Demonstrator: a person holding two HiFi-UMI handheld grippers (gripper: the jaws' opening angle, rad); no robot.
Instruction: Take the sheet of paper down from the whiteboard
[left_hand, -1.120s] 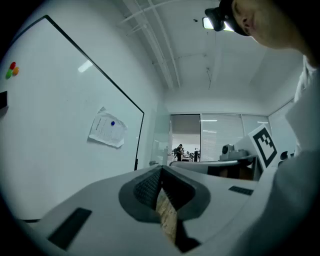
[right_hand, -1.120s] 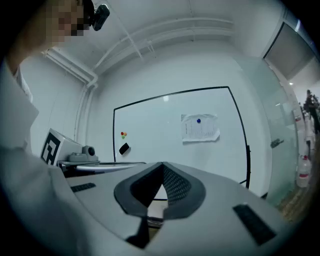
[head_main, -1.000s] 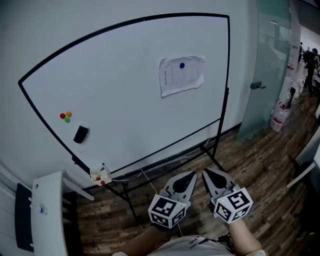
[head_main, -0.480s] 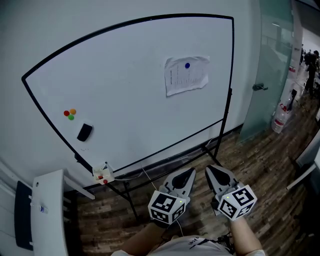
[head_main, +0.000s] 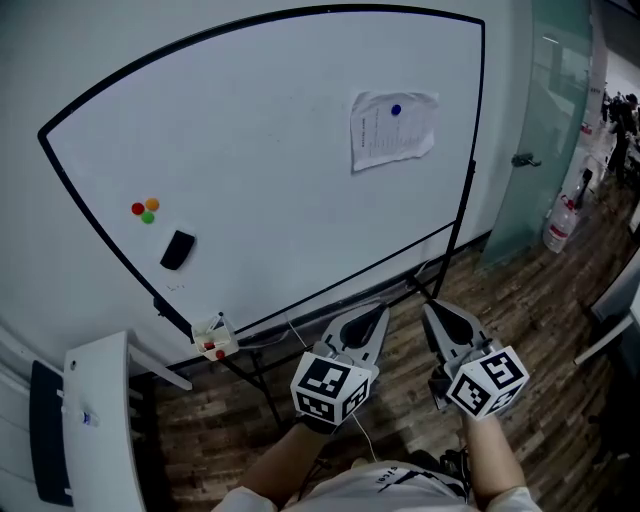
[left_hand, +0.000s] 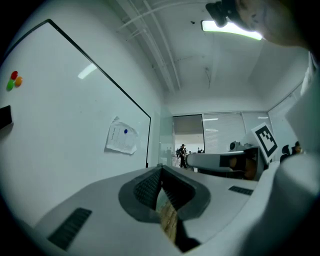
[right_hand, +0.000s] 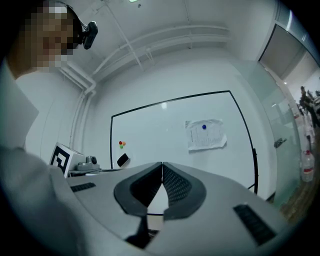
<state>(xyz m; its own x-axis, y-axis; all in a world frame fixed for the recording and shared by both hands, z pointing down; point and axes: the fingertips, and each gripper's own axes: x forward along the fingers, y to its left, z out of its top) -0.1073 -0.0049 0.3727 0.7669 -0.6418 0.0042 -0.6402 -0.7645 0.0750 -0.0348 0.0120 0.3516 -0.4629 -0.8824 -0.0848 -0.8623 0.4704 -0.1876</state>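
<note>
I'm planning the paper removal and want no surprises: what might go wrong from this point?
1. The sheet of paper hangs from a single blue magnet; tugging the sheet alone might tear it or send the magnet to the floor.
2. The left hand-held gripper and the right hand-held gripper are both shut and short of the whiteboard; unless one opens first, it may only poke the sheet.

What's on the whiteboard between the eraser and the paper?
Nothing: in the head view, the board is bare between the eraser and the paper. The magnets sit above-left of the eraser.
</note>
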